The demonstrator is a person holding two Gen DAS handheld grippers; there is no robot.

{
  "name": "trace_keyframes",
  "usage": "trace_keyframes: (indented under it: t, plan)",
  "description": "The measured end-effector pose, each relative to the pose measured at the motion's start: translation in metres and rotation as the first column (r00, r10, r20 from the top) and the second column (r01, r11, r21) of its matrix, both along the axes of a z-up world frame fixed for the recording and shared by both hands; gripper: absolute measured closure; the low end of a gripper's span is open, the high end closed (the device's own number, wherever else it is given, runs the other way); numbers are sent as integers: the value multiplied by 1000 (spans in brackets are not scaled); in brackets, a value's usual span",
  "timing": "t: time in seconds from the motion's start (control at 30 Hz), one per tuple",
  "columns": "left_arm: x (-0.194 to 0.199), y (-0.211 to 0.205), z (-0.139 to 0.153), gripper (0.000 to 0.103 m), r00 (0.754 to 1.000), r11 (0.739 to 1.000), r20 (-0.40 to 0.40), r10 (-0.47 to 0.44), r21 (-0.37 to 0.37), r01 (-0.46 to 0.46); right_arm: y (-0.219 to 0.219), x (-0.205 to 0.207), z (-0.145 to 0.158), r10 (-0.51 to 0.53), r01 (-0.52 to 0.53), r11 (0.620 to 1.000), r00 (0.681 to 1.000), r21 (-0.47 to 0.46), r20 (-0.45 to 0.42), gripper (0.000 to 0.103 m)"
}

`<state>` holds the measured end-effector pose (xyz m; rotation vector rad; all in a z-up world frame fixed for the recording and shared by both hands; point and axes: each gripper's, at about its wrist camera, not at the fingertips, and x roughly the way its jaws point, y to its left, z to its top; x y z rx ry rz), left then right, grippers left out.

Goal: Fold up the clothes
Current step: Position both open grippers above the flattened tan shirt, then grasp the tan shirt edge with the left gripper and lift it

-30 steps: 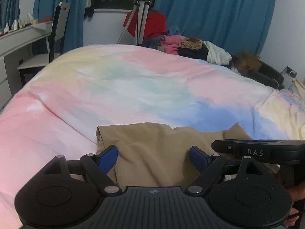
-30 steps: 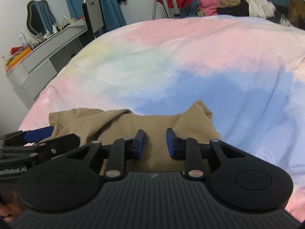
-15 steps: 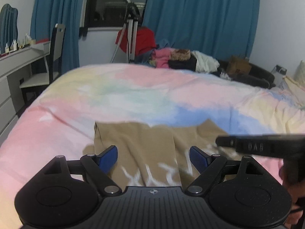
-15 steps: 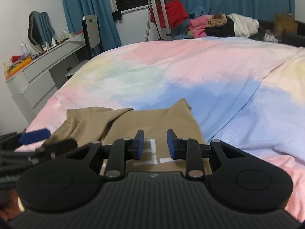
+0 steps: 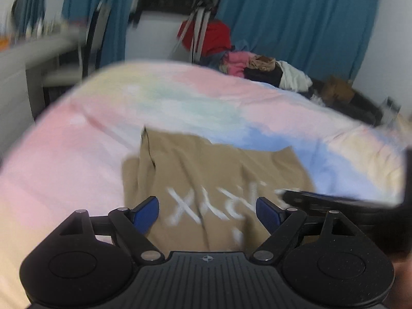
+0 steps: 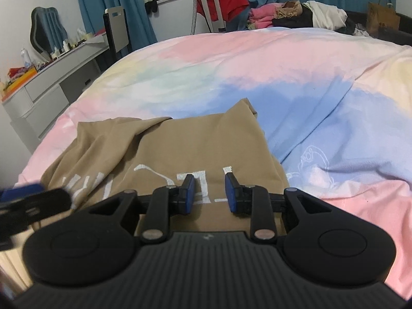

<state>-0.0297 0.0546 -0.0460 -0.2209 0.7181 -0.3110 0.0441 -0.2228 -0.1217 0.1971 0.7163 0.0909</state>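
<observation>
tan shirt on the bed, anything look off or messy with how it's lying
The tan shirt is not flat: its left side is bunched into diagonal folds that lap over the white lettering. Its far right corner pokes up in a peak. Both grippers are open above it, holding nothing.

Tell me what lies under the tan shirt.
The tan shirt lies on the pastel bedspread. Whether anything else sits beneath it is hidden by the cloth.

Dim even indoor light; left view motion-blurred, right sharp; fisheye bending, dark vignette corners
</observation>
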Motion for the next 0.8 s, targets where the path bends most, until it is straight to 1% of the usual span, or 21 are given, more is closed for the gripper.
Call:
trace_keyframes:
  t: [0.03, 0.1, 0.2, 0.27, 0.37, 0.47, 0.53, 0.6, 0.63, 0.7, 0.8]
  plan:
    - [-6, 5, 4, 16, 1000, 998, -22, -4, -60, 2, -1, -1, 0, -2, 2, 1000, 1000, 6, 0, 75]
    - [-14, 14, 6, 13, 999, 989, -51, -11, -149, 4, 0, -1, 0, -2, 2, 1000, 1000, 5, -1, 75]
    - [-10, 22, -7, 13, 988, 967, -151, -21, -256, -18, 1, 0, 0, -4, 4, 1000, 1000, 2, -3, 75]
    - [-1, 28, -25, 14, 967, 938, -253, -18, -338, -71, 1, 0, 0, -5, 5, 1000, 1000, 4, -3, 75]
    - [11, 36, -50, 14, 930, 893, -366, -24, -427, -145, 1, 1, 1, -7, 7, 1000, 1000, 6, -4, 75]
    - [16, 41, -73, 14, 878, 839, -477, -30, -489, -237, 1, 1, 0, -10, 10, 1000, 1000, 10, -6, 75]
    - [16, 45, -80, 14, 871, 806, -492, -19, -523, -278, 1, 2, 0, -11, 11, 1000, 1000, 9, -6, 75]
    - [17, 52, -84, 14, 873, 766, -488, 11, -557, -321, 3, 2, 0, -13, 13, 1000, 1000, 6, -6, 75]
    - [18, 56, -87, 14, 873, 742, -487, 37, -572, -350, 3, 2, 0, -15, 15, 1000, 1000, 7, -7, 75]
    - [21, 66, -93, 18, 868, 696, -489, 90, -592, -406, 2, 2, 0, -18, 18, 1000, 1000, 10, -8, 75]
    - [18, 77, -97, 34, 855, 643, -498, 147, -609, -465, 1, 3, 0, -23, 23, 999, 1000, 24, -12, 76]
